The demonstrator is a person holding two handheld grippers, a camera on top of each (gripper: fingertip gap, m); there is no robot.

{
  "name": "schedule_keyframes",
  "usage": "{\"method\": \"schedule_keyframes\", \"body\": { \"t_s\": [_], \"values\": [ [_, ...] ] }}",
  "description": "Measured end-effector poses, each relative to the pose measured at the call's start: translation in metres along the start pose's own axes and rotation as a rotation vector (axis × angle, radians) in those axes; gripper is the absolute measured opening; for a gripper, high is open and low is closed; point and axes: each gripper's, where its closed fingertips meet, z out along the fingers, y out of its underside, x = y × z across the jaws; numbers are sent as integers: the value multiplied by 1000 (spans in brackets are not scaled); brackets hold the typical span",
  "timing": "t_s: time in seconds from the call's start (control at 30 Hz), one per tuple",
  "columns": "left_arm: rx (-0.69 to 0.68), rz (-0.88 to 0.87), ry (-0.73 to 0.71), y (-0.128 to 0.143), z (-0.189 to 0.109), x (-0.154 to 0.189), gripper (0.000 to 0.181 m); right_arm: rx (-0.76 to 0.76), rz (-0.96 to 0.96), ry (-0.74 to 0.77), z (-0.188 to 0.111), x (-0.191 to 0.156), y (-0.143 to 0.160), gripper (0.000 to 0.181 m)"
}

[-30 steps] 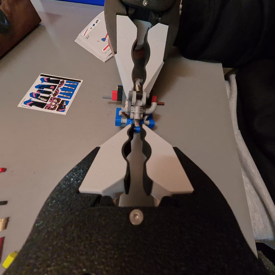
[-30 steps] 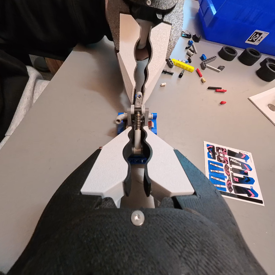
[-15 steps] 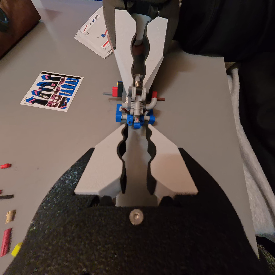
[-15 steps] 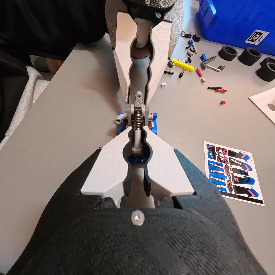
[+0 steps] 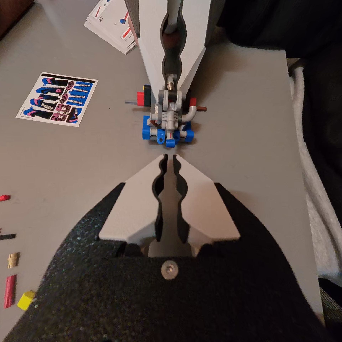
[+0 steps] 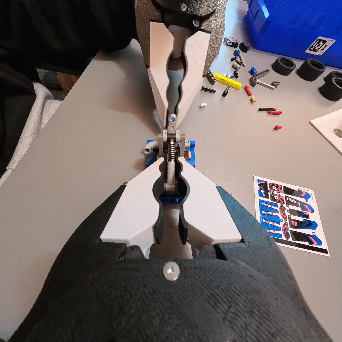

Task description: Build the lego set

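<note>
On the counter (image 5: 240,129), right tool (image 6: 171,161) clamps the lego assembly (image 5: 168,120); left tool (image 5: 169,156), nearly closed and empty, could nudge it askew.

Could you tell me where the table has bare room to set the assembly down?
Bare grey table lies between the sticker sheet and the left gripper. It is crowded near the blue bin, among loose pieces and tyres.

Both wrist views look steeply down at close range along their fingers, facing each other across the lego assembly (image 5: 168,118) (image 6: 170,148), which both share.
</note>
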Motion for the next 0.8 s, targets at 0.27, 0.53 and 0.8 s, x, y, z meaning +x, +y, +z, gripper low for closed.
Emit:
{"method": "schedule_keyframes", "body": {
  "t_s": [0.27,0.53,0.8],
  "values": [
    [31,8,16,-6,4,3,0,0,1,0,0,0,0,6],
    [25,23,12,-5,7,3,0,0,3,-4,0,0,0,5],
    [14,52,-3,-4,7,3,0,0,2,-3,0,0,0,5]
  ]
}}
